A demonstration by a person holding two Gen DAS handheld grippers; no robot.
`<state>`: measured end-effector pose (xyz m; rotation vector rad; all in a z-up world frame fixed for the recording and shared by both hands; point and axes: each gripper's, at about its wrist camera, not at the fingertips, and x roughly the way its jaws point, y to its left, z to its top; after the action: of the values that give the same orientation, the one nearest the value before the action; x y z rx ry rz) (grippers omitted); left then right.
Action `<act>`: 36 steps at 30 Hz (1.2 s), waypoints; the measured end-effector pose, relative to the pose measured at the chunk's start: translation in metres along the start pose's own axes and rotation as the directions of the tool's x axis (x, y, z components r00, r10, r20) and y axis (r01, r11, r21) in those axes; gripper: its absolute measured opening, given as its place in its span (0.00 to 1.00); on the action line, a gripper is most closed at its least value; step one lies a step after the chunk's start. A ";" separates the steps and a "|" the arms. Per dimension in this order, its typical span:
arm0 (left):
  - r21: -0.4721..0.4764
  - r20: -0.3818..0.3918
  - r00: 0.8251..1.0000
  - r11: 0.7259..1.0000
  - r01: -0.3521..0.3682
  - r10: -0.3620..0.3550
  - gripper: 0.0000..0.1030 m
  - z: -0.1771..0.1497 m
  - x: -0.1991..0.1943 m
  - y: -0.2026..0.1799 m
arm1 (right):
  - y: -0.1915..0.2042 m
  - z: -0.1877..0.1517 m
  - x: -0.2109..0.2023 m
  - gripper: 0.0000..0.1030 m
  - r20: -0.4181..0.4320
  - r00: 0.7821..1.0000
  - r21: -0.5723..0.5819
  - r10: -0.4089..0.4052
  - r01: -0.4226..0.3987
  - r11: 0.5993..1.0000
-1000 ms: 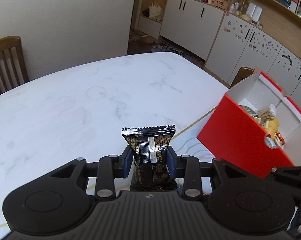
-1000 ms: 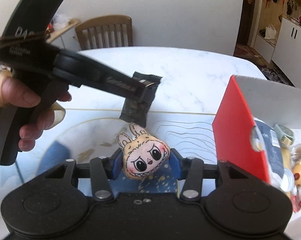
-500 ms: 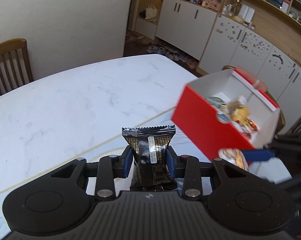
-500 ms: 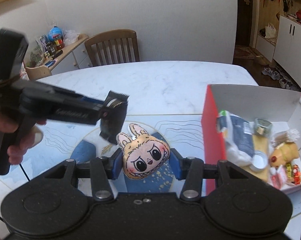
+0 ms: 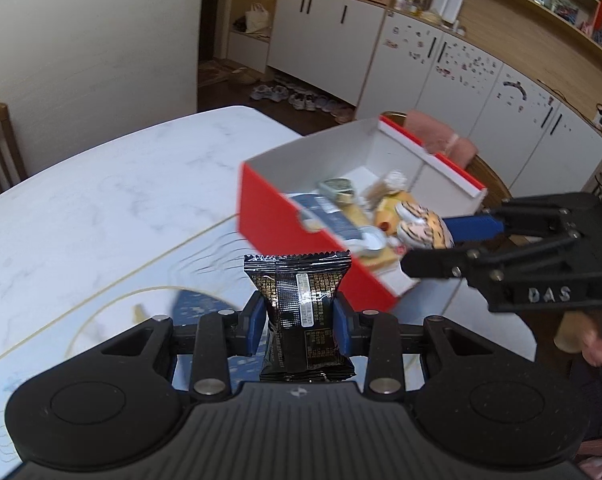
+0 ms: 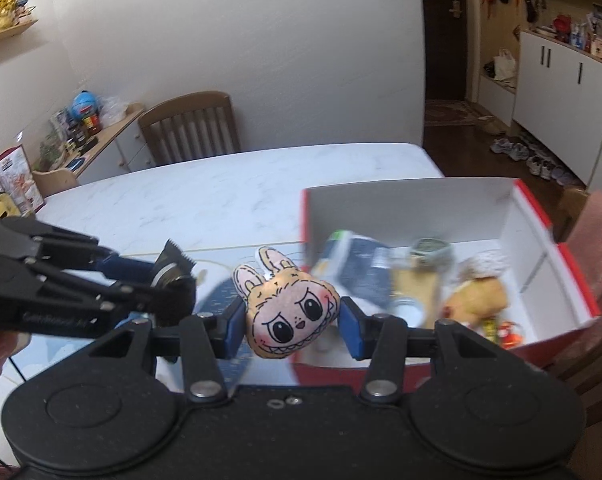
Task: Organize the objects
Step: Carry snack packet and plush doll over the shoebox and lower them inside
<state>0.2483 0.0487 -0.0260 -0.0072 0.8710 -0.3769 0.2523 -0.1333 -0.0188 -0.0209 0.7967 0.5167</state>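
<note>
My left gripper is shut on a black snack packet with gold print, held upright above the table. My right gripper is shut on a plush bunny-eared face toy. In the left wrist view that toy hangs over the near corner of the red box. The red box has white inner walls and holds several items, among them a blue pouch, a small tin and a yellow plush. The left gripper with its packet shows at the left of the right wrist view.
The white marble table has a blue and gold patterned mat under the grippers. Wooden chairs stand at its far side. A pink-cushioned chair sits behind the box. White cabinets line the wall.
Both grippers have risen and moved towards the red box, which now shows its inside. The toy has come over the box's near corner. Neither grip has changed.
</note>
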 end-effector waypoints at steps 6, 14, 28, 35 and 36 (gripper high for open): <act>0.031 -0.008 1.000 0.999 0.016 -0.016 0.33 0.015 0.016 -0.043 | -0.046 -0.001 -0.012 0.46 0.019 0.999 0.013 -0.046 0.045 0.999; 0.090 -0.025 1.000 0.996 -0.004 0.007 0.33 0.042 0.049 -0.090 | -0.100 -0.002 -0.011 0.46 0.027 0.994 0.011 -0.108 0.108 0.994; 0.142 -0.109 0.989 0.986 -0.085 0.101 0.33 0.085 0.123 -0.117 | -0.150 0.002 0.031 0.46 -0.037 0.990 -0.047 -0.138 0.136 0.990; 0.115 -0.146 0.980 0.986 -0.121 0.137 0.33 0.095 0.156 -0.109 | -0.153 -0.003 0.052 0.46 -0.080 0.985 -0.098 -0.150 0.142 0.985; 0.114 -0.152 0.978 0.986 -0.123 0.139 0.33 0.096 0.160 -0.109 | -0.154 -0.003 0.055 0.46 -0.085 0.985 -0.104 -0.151 0.142 0.984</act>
<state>0.3785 -0.1188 -0.0655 0.1781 1.0038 -0.3015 0.3514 -0.2444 -0.0858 -0.1936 0.8534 0.4165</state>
